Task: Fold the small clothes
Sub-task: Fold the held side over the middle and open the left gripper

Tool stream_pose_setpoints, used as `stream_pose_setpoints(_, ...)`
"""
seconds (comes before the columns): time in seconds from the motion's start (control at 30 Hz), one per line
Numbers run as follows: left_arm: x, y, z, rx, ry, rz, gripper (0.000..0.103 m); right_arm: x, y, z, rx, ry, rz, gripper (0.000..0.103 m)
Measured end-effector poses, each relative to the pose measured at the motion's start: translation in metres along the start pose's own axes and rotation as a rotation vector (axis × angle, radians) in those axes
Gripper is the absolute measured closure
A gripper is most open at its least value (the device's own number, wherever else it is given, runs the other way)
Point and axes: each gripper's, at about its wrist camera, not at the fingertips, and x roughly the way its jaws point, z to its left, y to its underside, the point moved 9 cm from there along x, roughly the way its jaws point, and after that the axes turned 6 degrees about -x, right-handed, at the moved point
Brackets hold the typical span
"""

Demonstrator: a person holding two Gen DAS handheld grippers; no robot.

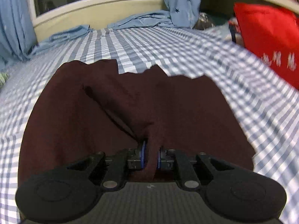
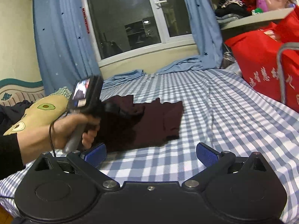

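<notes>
The left claw (image 1: pixel 151 157) pinched a fold of the dark maroon garment (image 2: pixel 155 119) spread on the checked bed sheet (image 2: pixel 214 123), the right claw (image 2: pixel 151 154) gaped empty over bare sheet just before it, a red bag (image 2: pixel 261 59) beside it, blue curtains (image 2: pixel 61 43) beyond.

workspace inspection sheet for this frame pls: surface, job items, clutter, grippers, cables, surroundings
Surface: bed with blue-white checked sheet, wrinkled.
Job's things: dark maroon garment lying on the sheet, partly folded.
Clutter: avocado-print pillow at left; red bag at right; light blue folded cloth by the wall.
Grippers: left gripper shut on a fold of the garment; right gripper open, empty, over bare sheet.
Cables: thin dark cord at the left hand's wrist.
Surroundings: window, dark outside; blue curtains; cluttered shelf.
</notes>
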Motion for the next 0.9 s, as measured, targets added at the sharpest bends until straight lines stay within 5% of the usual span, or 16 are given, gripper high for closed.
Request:
stream_pose_setpoints(0.17,0.009,-0.002,-0.011,0.022,-0.052,0.030,0.090,-0.002,0.007,-0.012,0.062,-0.018,-0.004,0.001)
stream_pose_setpoints(0.33,-0.007,-0.042,0.013,-0.214,0.110,0.055,0.090,-0.008,0.008,-0.024,0.092,-0.007,-0.022,0.001)
stream_pose_setpoints(0.5,-0.049,-0.098,0.031,-0.355,0.200,-0.088,0.090,-0.008,0.011,-0.035,0.125,-0.009,-0.029,0.001)
stream_pose_setpoints(0.63,-0.061,-0.115,-0.006,-0.265,0.264,-0.150,0.090,-0.007,0.015,-0.041,0.146,-0.009,-0.030,0.001)
stream_pose_setpoints(0.7,-0.046,-0.099,-0.035,-0.161,0.262,-0.092,0.087,-0.005,0.018,-0.042,0.158,-0.012,-0.025,0.001)
stream_pose_setpoints(0.77,-0.007,-0.066,-0.061,-0.044,0.176,0.037,0.081,-0.003,0.020,-0.042,0.167,-0.012,-0.017,0.001)
stream_pose_setpoints(0.83,0.026,-0.033,-0.071,-0.023,0.126,0.128,0.081,-0.005,0.021,-0.042,0.169,-0.008,-0.016,0.001)
stream_pose_setpoints(0.9,0.032,-0.017,-0.075,-0.030,0.124,0.092,0.078,-0.010,0.020,-0.044,0.162,0.001,-0.022,0.001)
